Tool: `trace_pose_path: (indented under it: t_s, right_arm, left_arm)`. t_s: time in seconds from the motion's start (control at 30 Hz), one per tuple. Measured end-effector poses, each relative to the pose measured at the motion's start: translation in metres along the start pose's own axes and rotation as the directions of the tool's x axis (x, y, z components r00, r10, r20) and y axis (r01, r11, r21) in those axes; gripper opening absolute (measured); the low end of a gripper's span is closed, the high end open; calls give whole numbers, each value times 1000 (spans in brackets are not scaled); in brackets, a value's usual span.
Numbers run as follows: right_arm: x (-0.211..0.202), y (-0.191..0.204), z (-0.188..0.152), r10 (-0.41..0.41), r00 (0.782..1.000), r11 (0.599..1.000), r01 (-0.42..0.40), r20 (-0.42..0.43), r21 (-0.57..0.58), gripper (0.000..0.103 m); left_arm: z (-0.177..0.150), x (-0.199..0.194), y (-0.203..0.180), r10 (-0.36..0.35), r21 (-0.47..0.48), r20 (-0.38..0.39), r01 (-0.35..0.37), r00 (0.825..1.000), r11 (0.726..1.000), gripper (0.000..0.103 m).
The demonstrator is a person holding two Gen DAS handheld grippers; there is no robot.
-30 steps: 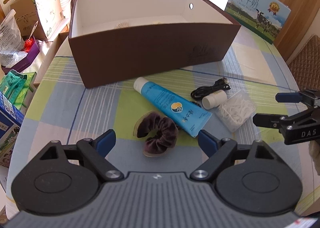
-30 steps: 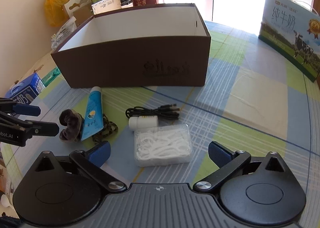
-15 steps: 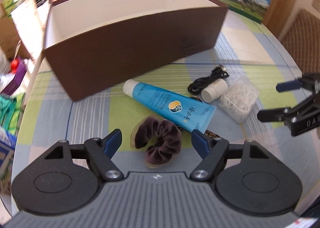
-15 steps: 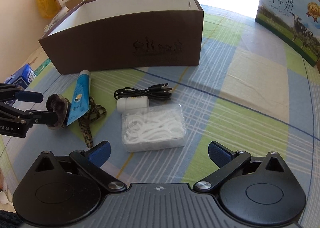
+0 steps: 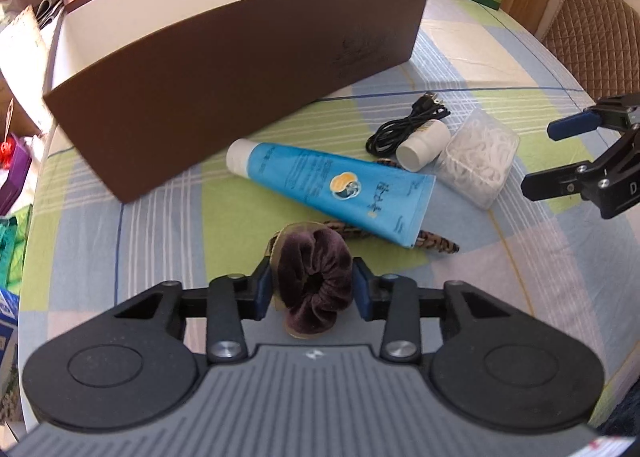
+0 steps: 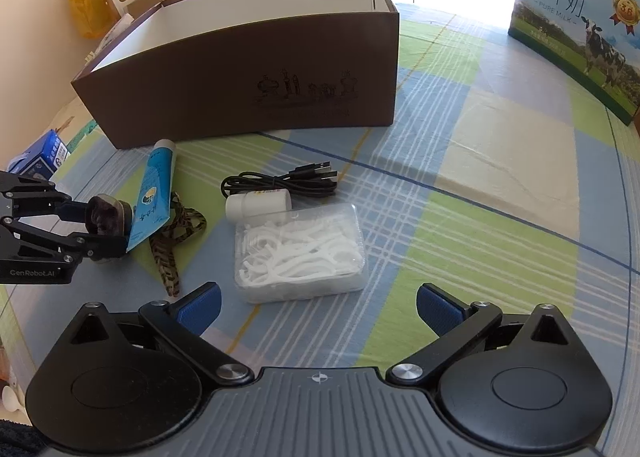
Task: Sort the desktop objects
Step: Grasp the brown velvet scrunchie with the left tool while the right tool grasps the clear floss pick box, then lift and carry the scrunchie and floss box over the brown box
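At the bottom middle of the left wrist view, our left gripper (image 5: 313, 289) squeezes the dark purple velvet scrunchie (image 5: 312, 271) between its two blue pads (image 5: 263, 289). The scrunchie sits low on the checked tablecloth (image 5: 160, 225), and we cannot tell if it is off the cloth yet. It is soft and squishy, so we think we should keep a firm squeeze, or it may slip out.

Just behind it, near the middle of the picture, lies the blue tube (image 5: 332, 187), with its flat end close to the scrunchie. A spotted hair band (image 5: 434, 243) pokes out from under the tube. We should lift straight up first, so we do not drag the tube or the band along.

Further right are the small white bottle (image 5: 422, 145), the black cable (image 5: 404, 125) and the clear box of floss picks (image 5: 478, 155), all close together.

Across the top stands the big brown box (image 5: 224, 69), open on top. We think the scrunchie goes in there, so we must lift it higher than the wall before we move forward, then let go over the white inside.

In the right wrist view, our right gripper (image 6: 318, 307) is wide open at the bottom, holding nothing, with the floss box just in front of it. It can wait there, out of the way.
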State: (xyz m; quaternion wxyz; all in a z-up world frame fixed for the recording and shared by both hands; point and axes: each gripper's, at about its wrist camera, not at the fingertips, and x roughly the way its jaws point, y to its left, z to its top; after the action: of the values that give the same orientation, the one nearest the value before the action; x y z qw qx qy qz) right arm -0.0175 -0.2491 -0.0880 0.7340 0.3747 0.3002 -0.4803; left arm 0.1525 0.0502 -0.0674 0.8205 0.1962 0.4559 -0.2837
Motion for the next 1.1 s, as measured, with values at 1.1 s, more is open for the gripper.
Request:
trace_pose_path:
  t_s: [1.1]
  right_arm:
    - [50,20,11,-9,1000,984,5,-26,-177,83]
  left_arm:
    - [-9,-1,53,45,-339,-57,-62,997,939,31]
